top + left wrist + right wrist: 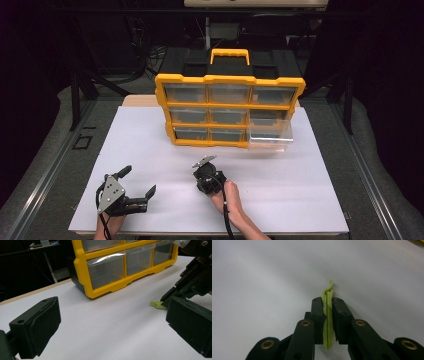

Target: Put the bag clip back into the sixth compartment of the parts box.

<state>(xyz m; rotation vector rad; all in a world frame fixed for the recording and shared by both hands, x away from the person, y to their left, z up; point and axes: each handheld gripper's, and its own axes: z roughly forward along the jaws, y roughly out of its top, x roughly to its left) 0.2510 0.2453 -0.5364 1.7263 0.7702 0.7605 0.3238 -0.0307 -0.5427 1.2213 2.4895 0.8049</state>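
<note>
Your right gripper (pixel 327 315) at the bottom centre of its own view has its jaws clamped on the green pea pod (pixel 328 315), low over the white board (pixel 150 150). Your left gripper (pixel 110 325) rests wide open. The pick looks made; next, lift toward the pulled-out drawer (pixel 270 136) of the yellow organizer (pixel 230 80), right of centre.
</note>
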